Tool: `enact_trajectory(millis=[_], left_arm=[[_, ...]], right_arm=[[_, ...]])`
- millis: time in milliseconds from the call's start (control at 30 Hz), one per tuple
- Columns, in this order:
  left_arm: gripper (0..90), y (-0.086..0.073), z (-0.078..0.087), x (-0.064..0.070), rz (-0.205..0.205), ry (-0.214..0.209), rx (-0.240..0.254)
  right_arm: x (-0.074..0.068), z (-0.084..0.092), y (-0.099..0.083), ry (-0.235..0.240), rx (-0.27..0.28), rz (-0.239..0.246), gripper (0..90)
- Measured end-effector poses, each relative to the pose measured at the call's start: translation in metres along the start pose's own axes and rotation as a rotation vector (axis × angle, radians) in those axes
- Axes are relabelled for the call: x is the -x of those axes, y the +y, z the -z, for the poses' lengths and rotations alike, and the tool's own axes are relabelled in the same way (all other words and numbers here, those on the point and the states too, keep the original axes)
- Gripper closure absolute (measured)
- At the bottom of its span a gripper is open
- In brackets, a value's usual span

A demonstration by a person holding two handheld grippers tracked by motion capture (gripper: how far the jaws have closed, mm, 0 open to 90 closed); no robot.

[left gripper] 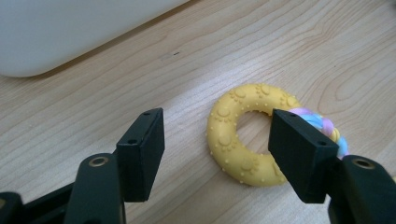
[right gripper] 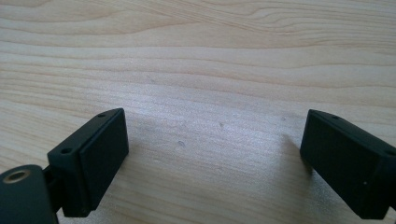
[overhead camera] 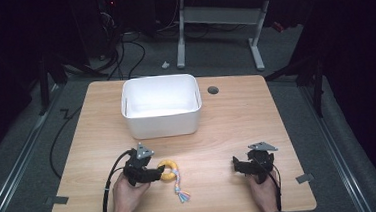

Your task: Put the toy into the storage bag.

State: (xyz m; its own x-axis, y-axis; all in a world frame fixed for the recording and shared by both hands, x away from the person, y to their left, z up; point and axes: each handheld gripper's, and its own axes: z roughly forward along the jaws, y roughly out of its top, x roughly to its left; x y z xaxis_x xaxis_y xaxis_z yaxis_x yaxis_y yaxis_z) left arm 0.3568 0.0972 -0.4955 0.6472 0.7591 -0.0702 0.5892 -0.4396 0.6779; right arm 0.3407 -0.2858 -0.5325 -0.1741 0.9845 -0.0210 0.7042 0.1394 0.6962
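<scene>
At the near edge of a wooden table (overhead camera: 226,113), a person's two hands each hold a black two-jaw gripper; the left gripper (left gripper: 215,140) stands with its jaws spread wide, nothing clamped, low over the wood, with a yellow studded ring toy (left gripper: 238,135) just ahead; one jaw stands over the ring's right side where a pastel braided cord (left gripper: 322,125) joins it, the other well to the ring's left on bare wood; in the high view the ring (overhead camera: 168,169) lies just right of that gripper, its cord trailing toward the near edge and ending in a tassel (overhead camera: 183,196); to the right, well apart, the right gripper (right gripper: 215,158) also has its jaws parted, with bare tabletop between them; as a judgement, a closing from this stance could catch only the ring's rim or the soft cord, and the knobbly toy might skid or swing loose; farther back, a white bin (overhead camera: 161,107) stands at mid-table, open-topped and apparently empty; beyond it, a round cable hole (overhead camera: 213,89) marks the far side.
</scene>
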Motion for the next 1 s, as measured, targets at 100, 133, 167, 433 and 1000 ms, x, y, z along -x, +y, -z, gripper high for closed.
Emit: enact_trajectory(millis=[100, 133, 167, 433, 1000], left_arm=[[38.2, 0.002, -0.004, 0.001, -0.002, -0.008, -0.015], [38.3, 0.004, -0.007, 0.002, -0.01, -0.011, -0.036], [38.3, 0.004, -0.009, 0.003, -0.012, -0.012, -0.044], [39.2, 0.005, -0.016, 0.005, -0.016, 0.001, -0.083], [53.1, 0.006, -0.027, 0.009, -0.034, 0.011, -0.125]], right_arm=[[0.0, 0.0, 0.0, 0.0, 0.0, 0.0, 7.5], [0.0, 0.0, 0.0, 0.001, 0.001, 0.002, 7.5], [0.0, 0.0, 0.0, 0.0, -0.001, 0.001, 7.5], [0.0, 0.0, 0.0, 0.003, -0.003, 0.003, 7.5], [-0.001, 0.0, 0.0, 0.002, -0.005, 0.003, 7.5]])
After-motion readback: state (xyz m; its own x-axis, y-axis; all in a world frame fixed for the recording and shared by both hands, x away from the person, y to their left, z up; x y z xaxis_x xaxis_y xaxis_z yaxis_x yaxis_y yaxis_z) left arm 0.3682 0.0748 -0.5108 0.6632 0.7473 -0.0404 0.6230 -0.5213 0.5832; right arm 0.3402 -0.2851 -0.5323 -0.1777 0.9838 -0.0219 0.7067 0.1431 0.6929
